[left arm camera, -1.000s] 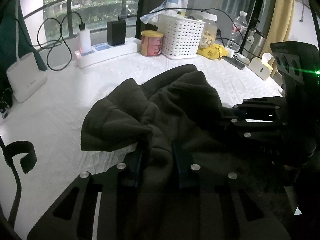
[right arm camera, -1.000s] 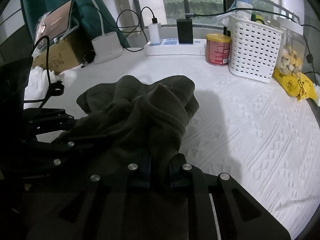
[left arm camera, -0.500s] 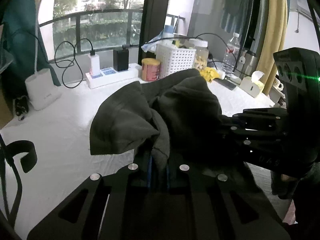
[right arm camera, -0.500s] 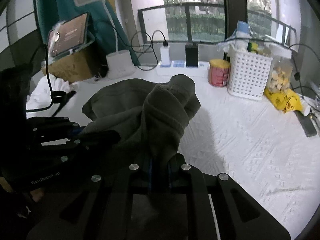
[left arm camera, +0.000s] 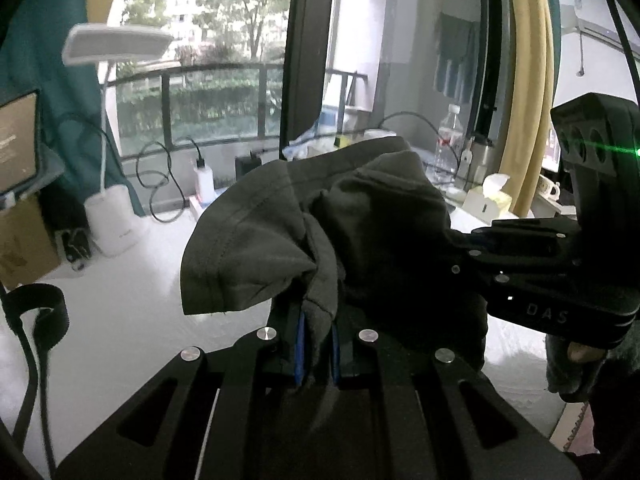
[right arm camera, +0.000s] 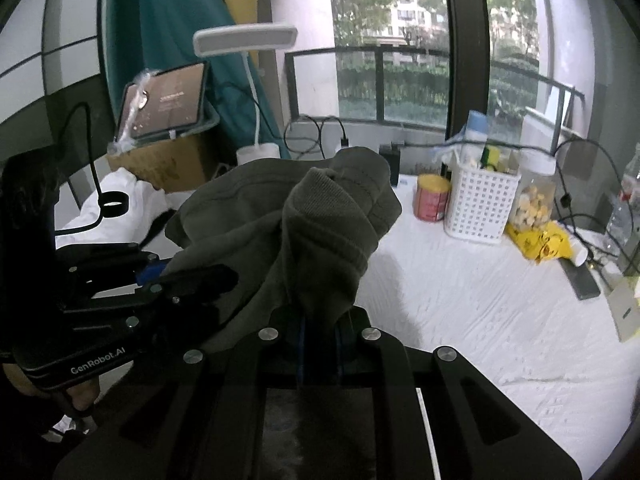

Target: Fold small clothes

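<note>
the dark olive garment [left arm camera: 360,216] hangs bunched in the air above the white desk [right arm camera: 500,320], gripped at two places along one edge. the left gripper [left arm camera: 316,354] has just been closing its jaws, and a fold of cloth is now clamped between its blue pads [left arm camera: 299,356]. the right gripper [right arm camera: 320,344] has its jaws closed on a thick ribbed part of the same garment, perhaps a cuff or hem. the two grippers sit close together, each visible from the other's camera, so the fabric between them sags in a crumpled heap and no flat panel shows yet.

this looks like the opening step of the fold: the piece is picked up and raised, not yet spread. the next move probably calls for drawing the two hands apart until the held edge goes taut, then lowering the cloth flat onto a bare stretch of the desk, clear of what stands behind.

further out, a white basket [right arm camera: 480,204], a red and yellow can [right arm camera: 432,200], a jar of snacks [right arm camera: 534,200] and a yellow packet [right arm camera: 538,240] line the far side, with a white lamp [right arm camera: 246,40] and a tablet [right arm camera: 164,100] on a cardboard box [right arm camera: 168,168] to the left.
</note>
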### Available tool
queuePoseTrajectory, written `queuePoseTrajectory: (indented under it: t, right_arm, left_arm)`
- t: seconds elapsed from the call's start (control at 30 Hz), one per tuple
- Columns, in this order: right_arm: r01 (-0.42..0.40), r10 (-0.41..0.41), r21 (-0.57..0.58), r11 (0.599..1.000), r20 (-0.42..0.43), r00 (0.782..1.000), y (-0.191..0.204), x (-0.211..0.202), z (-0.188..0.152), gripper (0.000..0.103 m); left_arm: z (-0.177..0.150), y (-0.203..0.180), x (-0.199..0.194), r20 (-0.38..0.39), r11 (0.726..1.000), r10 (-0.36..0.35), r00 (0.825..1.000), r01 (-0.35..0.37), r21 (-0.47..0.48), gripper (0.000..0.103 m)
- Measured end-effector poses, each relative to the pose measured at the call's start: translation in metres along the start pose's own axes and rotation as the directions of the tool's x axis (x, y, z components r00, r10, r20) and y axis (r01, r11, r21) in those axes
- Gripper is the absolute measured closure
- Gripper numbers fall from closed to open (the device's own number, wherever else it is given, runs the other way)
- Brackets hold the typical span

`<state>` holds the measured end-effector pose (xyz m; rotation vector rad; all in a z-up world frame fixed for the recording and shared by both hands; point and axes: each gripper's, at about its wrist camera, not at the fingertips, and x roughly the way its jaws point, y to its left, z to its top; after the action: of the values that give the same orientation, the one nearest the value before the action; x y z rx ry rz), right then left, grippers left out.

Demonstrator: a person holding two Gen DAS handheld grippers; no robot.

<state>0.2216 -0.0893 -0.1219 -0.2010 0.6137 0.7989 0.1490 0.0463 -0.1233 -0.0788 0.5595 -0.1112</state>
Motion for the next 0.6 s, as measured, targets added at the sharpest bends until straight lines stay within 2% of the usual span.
queuePoseTrajectory:
  t: [0.6]
  right_arm:
    - [0.063, -0.051, -0.079, 0.995, 0.151, 0.987, 0.043, -0.079, 0.017, 0.092]
  left_arm:
    - [0.012, -0.007, -0.069, 0.165, 1.0, 0.007, 0.986, -0.01, 0.017, 0.096]
